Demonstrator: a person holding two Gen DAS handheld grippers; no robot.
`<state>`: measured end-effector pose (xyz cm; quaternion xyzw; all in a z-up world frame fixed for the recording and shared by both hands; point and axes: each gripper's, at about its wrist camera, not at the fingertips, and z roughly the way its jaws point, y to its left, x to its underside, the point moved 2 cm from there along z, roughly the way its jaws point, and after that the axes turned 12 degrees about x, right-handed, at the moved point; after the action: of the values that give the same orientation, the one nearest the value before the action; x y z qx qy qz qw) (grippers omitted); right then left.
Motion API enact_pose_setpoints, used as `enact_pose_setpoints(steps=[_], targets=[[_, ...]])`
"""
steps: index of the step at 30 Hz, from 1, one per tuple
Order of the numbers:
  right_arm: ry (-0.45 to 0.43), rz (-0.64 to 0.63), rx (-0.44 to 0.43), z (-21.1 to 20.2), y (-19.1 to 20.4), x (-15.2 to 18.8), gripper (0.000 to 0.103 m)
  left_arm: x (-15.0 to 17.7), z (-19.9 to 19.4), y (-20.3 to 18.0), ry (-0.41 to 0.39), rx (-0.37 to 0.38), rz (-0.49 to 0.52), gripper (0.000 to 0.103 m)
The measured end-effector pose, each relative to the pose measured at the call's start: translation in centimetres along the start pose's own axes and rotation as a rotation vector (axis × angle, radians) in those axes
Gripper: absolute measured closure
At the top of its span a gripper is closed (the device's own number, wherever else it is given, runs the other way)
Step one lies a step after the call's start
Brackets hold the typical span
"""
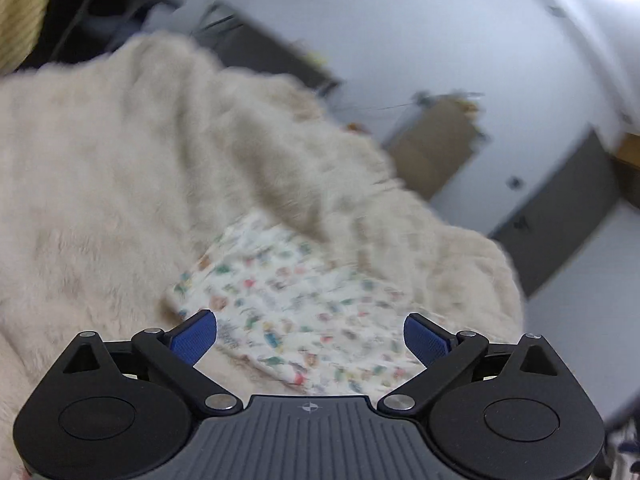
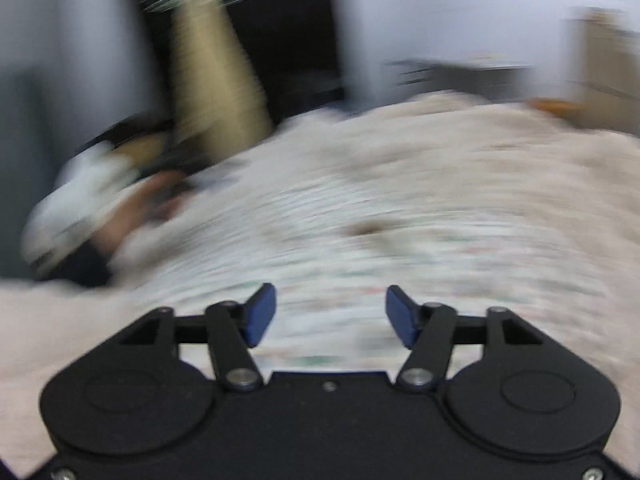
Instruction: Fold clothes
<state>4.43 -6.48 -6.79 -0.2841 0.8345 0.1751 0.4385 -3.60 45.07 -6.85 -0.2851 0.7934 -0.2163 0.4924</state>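
Two grippers: both seen from their own wrist cameras, each black with blue finger pads, each with jaws spread wide and nothing between them.
Left gripper (image 1: 310, 334): hovers just over the near edge of a patterned garment; its blue pads (image 1: 194, 336) stand to either side of the cloth without pinching it.
Patterned garment (image 1: 288, 296): a small white piece of clothing printed with tiny coloured motifs, lying flat on a fluffy blanket, apparently folded into a rough rectangle; the print is too blurred to make out.
Fluffy blanket (image 1: 120, 184): cream and long-piled, covering the whole work surface; it is rumpled into soft ridges, and one ridge overlaps the garment's far edge.
Right gripper (image 2: 331, 318): held low above the same white printed cloth (image 2: 360, 248), which fills the middle of this heavily motion-blurred view; whether the pads touch the cloth cannot be told.
Blanket in the right view (image 2: 460, 140): it shows beyond the cloth and along the near left edge.
Person: at the blanket's left edge, an arm in a ribbed tan sleeve (image 2: 216, 80) reaches down, with a blurred hand (image 2: 132, 208) beside a white shape that cannot be identified.
Background: pale walls, dark furniture and a brown cardboard box (image 1: 436, 144), all blurred.
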Motion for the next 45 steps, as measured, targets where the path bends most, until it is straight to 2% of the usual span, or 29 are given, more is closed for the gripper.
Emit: enact_pose_setpoints(steps=[1,2,4,7,8,10,13,14,15,19,21,25,27,28,29,34,42,45], targets=[[-0.004,0.132,0.094,-0.2,-3.3,0.8,0.036,0.3,0.5,-0.1,0.004,-0.030,0.013,0.005],[-0.001,0.199,0.144,-0.2,-4.9,1.5,0.035,0.9,1.1,-0.2,0.015,-0.042,0.022,0.005],[0.026,0.268,0.208,-0.5,-7.4,3.5,0.035,1.9,2.1,-0.8,0.037,-0.022,0.059,0.005],[0.056,0.258,0.260,-0.8,-8.9,5.8,0.035,2.8,3.2,-2.5,0.060,0.025,0.104,0.005],[0.060,0.255,0.270,-0.9,-9.1,6.3,0.035,3.1,3.7,-3.6,0.074,0.058,0.123,0.005],[0.073,0.300,0.235,-0.3,-9.8,7.3,0.035,3.5,4.6,-5.3,0.096,0.095,0.155,0.004],[0.097,0.334,0.204,0.7,-10.3,8.5,0.036,4.2,5.1,-7.5,0.123,0.090,0.210,0.004],[0.106,0.335,0.202,1.0,-10.3,8.9,0.042,4.3,4.9,-8.0,0.124,0.074,0.234,0.004],[0.114,0.336,0.199,1.3,-10.3,9.2,0.044,4.5,4.7,-8.4,0.125,0.058,0.257,0.003],[0.149,0.338,0.189,2.5,-10.3,10.6,0.044,5.0,1.2,-8.3,0.127,-0.042,0.369,0.000],[0.136,0.313,0.227,2.1,-9.6,10.6,0.044,5.2,-1.3,-7.5,0.126,-0.089,0.404,0.000],[0.074,0.302,0.231,0.4,-7.7,9.9,0.042,6.2,-8.4,-3.9,0.104,-0.308,0.459,0.000],[0.052,0.290,0.203,-0.1,-6.5,9.8,0.040,6.8,-11.3,-1.8,0.083,-0.466,0.484,0.000],[0.042,0.284,0.187,-0.4,-5.8,9.7,0.040,6.9,-12.0,-1.2,0.076,-0.518,0.501,0.000],[0.035,0.278,0.169,-0.7,-5.3,9.7,0.039,7.0,-12.5,-0.9,0.072,-0.539,0.508,0.000],[0.032,0.210,0.146,-1.2,-2.9,9.6,0.038,7.3,-13.3,-1.2,0.090,-0.585,0.609,0.000],[0.037,0.219,0.128,-1.0,-2.9,9.9,0.035,9.3,-11.2,-3.0,0.191,-0.589,0.748,0.000],[0.037,0.217,0.129,-1.0,-2.8,10.0,0.035,9.9,-11.1,-3.4,0.216,-0.556,0.787,0.000]])
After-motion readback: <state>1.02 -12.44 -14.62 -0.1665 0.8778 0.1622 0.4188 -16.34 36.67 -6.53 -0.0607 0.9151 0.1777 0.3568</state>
